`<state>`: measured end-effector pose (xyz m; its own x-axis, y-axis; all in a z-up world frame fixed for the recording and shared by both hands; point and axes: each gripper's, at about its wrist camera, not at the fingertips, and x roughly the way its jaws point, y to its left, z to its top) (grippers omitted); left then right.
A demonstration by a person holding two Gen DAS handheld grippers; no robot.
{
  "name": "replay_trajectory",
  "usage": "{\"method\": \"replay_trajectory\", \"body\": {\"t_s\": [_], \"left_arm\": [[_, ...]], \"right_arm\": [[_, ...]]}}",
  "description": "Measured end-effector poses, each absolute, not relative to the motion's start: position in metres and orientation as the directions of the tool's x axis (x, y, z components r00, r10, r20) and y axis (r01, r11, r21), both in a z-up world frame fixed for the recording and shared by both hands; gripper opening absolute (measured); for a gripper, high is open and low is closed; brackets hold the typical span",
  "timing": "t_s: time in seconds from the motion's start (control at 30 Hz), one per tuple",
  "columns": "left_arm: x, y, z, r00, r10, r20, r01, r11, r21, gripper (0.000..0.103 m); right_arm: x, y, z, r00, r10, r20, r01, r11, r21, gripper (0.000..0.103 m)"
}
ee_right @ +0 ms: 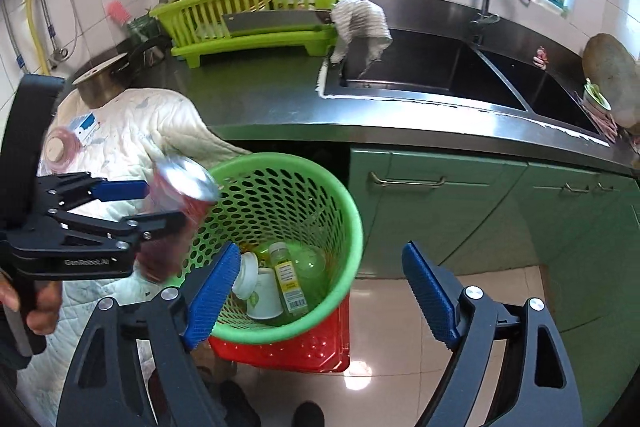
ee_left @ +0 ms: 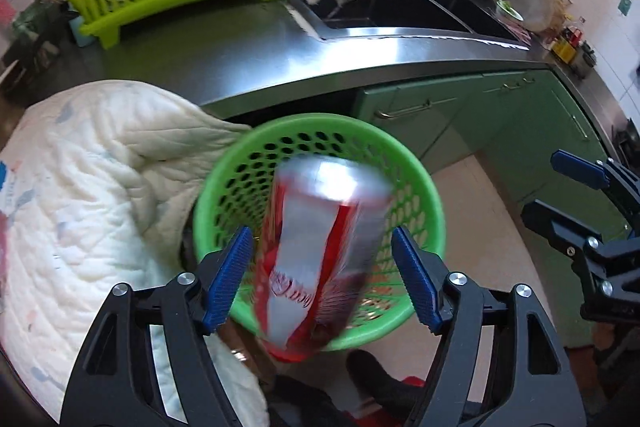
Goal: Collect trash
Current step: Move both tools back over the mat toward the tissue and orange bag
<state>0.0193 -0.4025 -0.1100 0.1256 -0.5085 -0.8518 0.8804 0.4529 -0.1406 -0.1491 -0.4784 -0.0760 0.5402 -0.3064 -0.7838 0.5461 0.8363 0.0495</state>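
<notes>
so far the collecting looks well under way, though not finished. nearest the landmark, the green basket (ee_right: 280, 247), the left gripper (ee_left: 322, 279) hangs just over its rim with its blue pads spread; between them a red and silver can (ee_left: 320, 251) shows blurred, the pads standing clear of its sides, so it reads as let go and on its way into the basket rather than held. the right gripper (ee_right: 320, 295) is also over the near rim of the basket, jaws wide apart and nothing between them.

inside the basket lie a paper cup (ee_right: 264, 295), a small yellow-labelled bottle (ee_right: 290, 283) and a clear plastic piece, so several items already count as gathered. under the basket sits a red crate (ee_right: 288, 351) on the tiled floor.

beside the basket, on its left, a quilted white cloth (ee_right: 132, 131) drapes off the counter; on it rest a pink-rimmed round thing (ee_right: 60, 147) and a small blue and white packet (ee_right: 86, 127), which may be trash left to pick, though that is a guess.

beyond the basket, the steel counter (ee_right: 260, 99) looks otherwise free of litter, with the lime dish rack (ee_right: 256, 19) and the sink (ee_right: 432, 71) behind.
</notes>
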Motion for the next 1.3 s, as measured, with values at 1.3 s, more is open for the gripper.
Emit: {"method": "replay_trajectory", "body": {"t_s": [1.3], "left_arm": [[0.104, -0.143, -0.056, 0.516, -0.323, -0.793, 0.459, 0.886, -0.062, 0.095]], "right_arm": [[0.009, -0.346, -0.046, 0.685, -0.034, -0.728, 0.101, 0.994, 0.048, 0.09]]}}
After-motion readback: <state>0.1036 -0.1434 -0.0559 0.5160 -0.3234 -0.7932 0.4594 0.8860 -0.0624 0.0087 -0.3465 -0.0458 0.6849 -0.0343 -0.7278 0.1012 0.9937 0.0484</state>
